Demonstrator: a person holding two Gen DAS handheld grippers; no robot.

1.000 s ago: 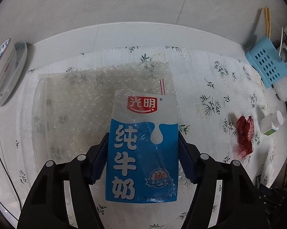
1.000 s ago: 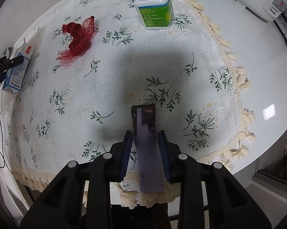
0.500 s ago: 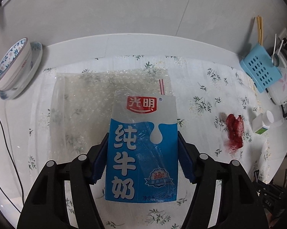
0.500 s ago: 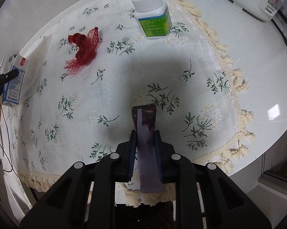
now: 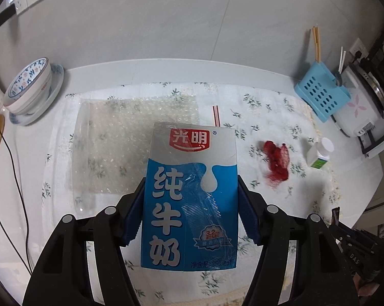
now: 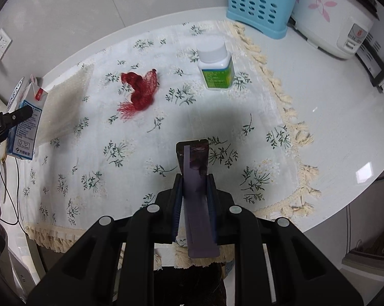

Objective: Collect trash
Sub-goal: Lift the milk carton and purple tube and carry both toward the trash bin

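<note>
The left gripper (image 5: 190, 204) clamps a blue milk carton (image 5: 190, 196) by its sides, lifted above the bubble wrap (image 5: 130, 137). The right gripper (image 6: 194, 199) pinches a purple sachet wrapper (image 6: 195, 186) over the near table edge. The thin wrapper could slip out (little pad contact). The red mesh net (image 6: 139, 90) lies far left on the tablecloth (image 6: 255, 132).

Glossy printed paperboard milk carton (image 5: 189, 199), a clear film wrinkled on its face; knobbly clear plastic bubble wrap (image 5: 130, 142); matt woven floral tablecloth (image 6: 166, 107) with cotton fringe; frayed red mesh netting (image 6: 139, 91); smooth glossy white tabletop (image 6: 332, 107)
</note>
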